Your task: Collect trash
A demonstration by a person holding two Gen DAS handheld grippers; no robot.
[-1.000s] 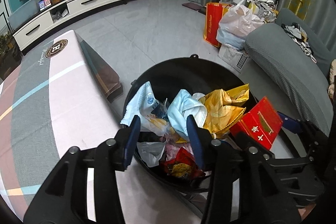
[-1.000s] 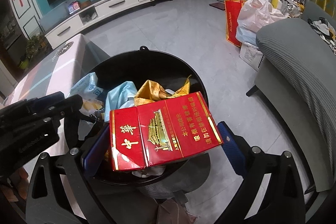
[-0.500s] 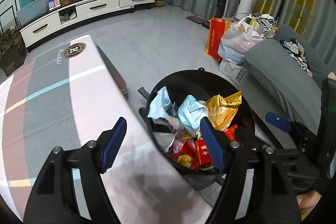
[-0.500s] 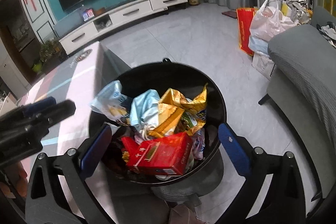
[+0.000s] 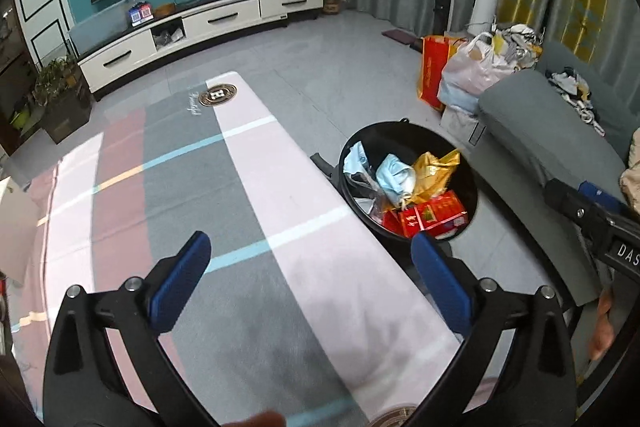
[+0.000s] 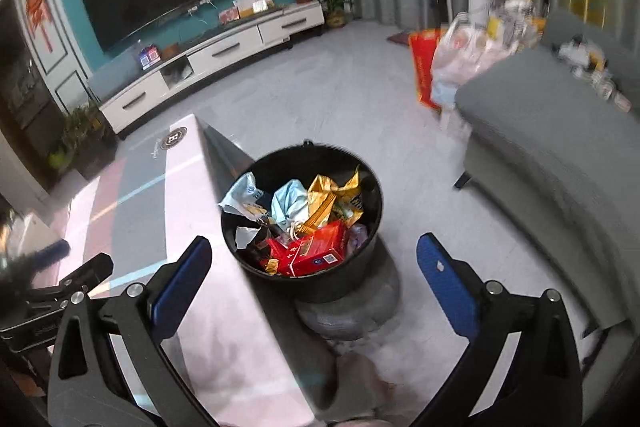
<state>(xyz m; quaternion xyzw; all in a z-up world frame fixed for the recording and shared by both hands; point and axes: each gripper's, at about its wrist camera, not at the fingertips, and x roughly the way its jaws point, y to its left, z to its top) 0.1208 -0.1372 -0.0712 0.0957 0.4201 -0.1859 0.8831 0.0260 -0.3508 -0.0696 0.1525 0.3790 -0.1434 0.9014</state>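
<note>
The striped table [image 5: 256, 187] fills the lower left of both wrist views, and the black trash bin [image 6: 372, 195] stands on the floor just beside its long edge, near the grey sofa [image 6: 560, 163]. Inside the bin lie 1 red carton [image 6: 316, 253] on top at the front, 1 gold wrapper [image 6: 324, 197] and 1 pale blue mask [image 6: 290, 201]. The left gripper [image 5: 308, 271], jaws opening, and the right gripper [image 6: 316, 273], jaws spread wide, both hold nothing.
</note>
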